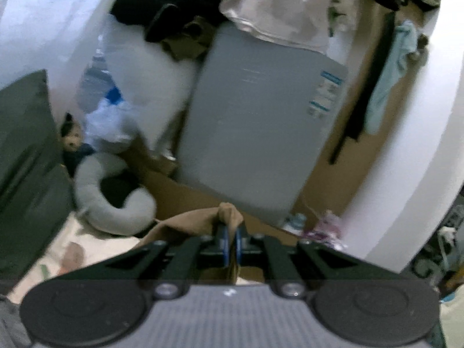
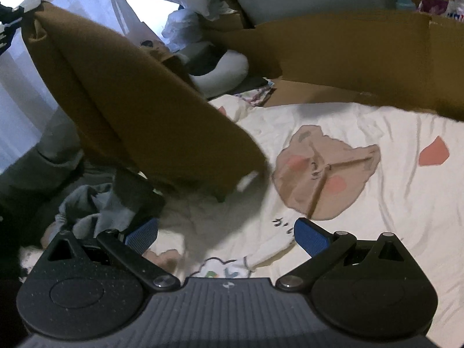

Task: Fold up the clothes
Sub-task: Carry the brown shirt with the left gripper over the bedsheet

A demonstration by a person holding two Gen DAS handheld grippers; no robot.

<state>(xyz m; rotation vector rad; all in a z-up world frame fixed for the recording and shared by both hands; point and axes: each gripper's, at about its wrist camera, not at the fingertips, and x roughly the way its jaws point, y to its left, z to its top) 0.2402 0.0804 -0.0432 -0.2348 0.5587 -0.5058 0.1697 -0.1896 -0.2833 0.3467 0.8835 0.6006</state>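
Note:
My left gripper is shut on a corner of a brown garment and holds it up in the air. In the right wrist view the same brown garment hangs from the upper left, draping down over a white printed bedsheet. The left gripper shows at the far upper left edge. My right gripper is open and empty, low over the sheet, below the hanging garment.
A pile of grey clothes lies at the left of the sheet. A cardboard box stands behind the bed. A grey appliance, a grey ring cushion and hanging clothes fill the room beyond.

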